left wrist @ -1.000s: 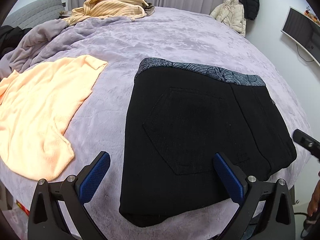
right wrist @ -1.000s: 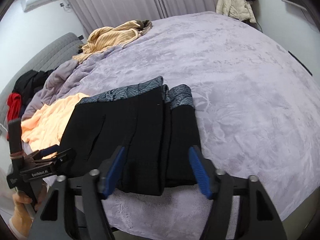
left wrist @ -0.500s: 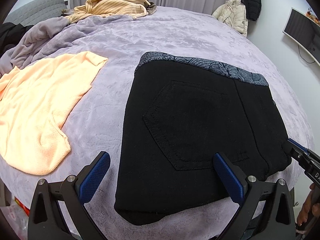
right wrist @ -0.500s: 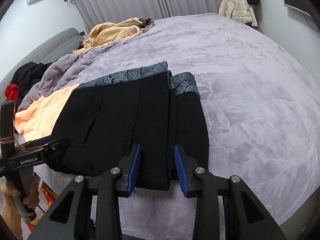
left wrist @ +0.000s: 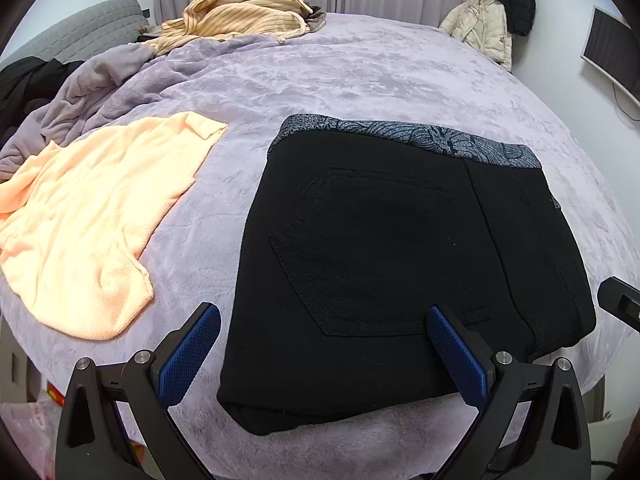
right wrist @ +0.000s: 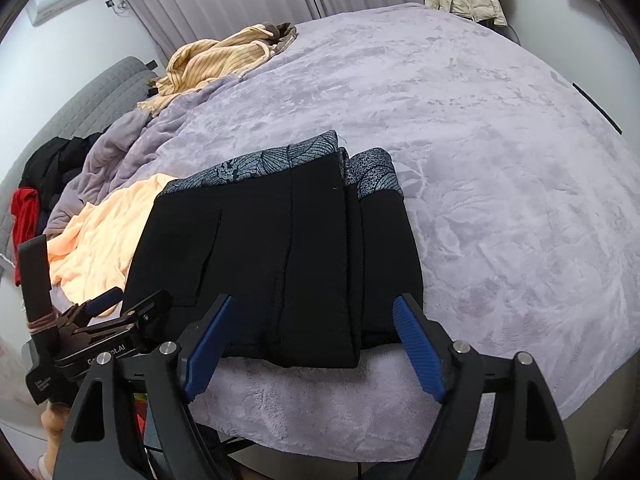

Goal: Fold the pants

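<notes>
Now one folded pants [left wrist: 400, 264] lies before two grippers, left [left wrist: 324, 354] and right [right wrist: 314, 344], fingers apart.

A lilac plush blanket [left wrist: 360, 80] covers the bed, with a peach top [left wrist: 92, 216] spread flat at about nine o'clock in the left wrist view. A striped yellow sweater [left wrist: 240, 16] lies crumpled toward eleven o'clock (near the grey headboard [left wrist: 84, 32]). A cream puffer jacket [left wrist: 484, 24] hangs at one o'clock, a monitor [left wrist: 612, 60] farther right.

Black pants [left wrist: 400, 264] lie folded flat; patterned grey waistband [left wrist: 404, 136] farthest away.
</notes>
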`<state>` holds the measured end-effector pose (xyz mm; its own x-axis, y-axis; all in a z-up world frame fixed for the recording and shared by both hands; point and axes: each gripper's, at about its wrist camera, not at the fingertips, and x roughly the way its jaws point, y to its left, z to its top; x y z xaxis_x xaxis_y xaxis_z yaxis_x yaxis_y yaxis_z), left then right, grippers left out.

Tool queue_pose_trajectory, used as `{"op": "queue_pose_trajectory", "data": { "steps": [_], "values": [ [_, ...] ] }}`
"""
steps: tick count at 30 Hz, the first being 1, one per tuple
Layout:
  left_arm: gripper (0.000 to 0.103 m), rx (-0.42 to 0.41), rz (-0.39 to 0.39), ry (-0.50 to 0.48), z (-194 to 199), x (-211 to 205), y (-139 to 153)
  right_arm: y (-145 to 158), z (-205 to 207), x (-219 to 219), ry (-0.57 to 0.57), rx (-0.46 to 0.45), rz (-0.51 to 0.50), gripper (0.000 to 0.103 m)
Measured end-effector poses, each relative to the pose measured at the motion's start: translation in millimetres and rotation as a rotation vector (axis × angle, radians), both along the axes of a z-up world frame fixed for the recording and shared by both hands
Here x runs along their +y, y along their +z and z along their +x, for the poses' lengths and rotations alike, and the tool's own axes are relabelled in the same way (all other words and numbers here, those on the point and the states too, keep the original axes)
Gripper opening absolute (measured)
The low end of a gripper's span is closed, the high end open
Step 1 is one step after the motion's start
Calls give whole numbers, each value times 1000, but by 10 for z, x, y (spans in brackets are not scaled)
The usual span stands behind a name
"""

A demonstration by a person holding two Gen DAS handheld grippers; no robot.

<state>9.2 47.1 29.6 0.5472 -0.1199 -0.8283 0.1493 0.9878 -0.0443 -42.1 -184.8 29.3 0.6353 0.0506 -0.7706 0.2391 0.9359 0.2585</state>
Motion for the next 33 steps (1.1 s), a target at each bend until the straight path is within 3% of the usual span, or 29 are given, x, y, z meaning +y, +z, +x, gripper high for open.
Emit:
{"op": "queue_pose_trajectory", "data": {
  "steps": [9,33],
  "values": [
    [103,-8,32,1,-7,-82,60,25,71,109,33,1,-60,84],
    [103,-31,53,5,40,-41,83,12,180,131,27,27,-72,84]
  ]
}}
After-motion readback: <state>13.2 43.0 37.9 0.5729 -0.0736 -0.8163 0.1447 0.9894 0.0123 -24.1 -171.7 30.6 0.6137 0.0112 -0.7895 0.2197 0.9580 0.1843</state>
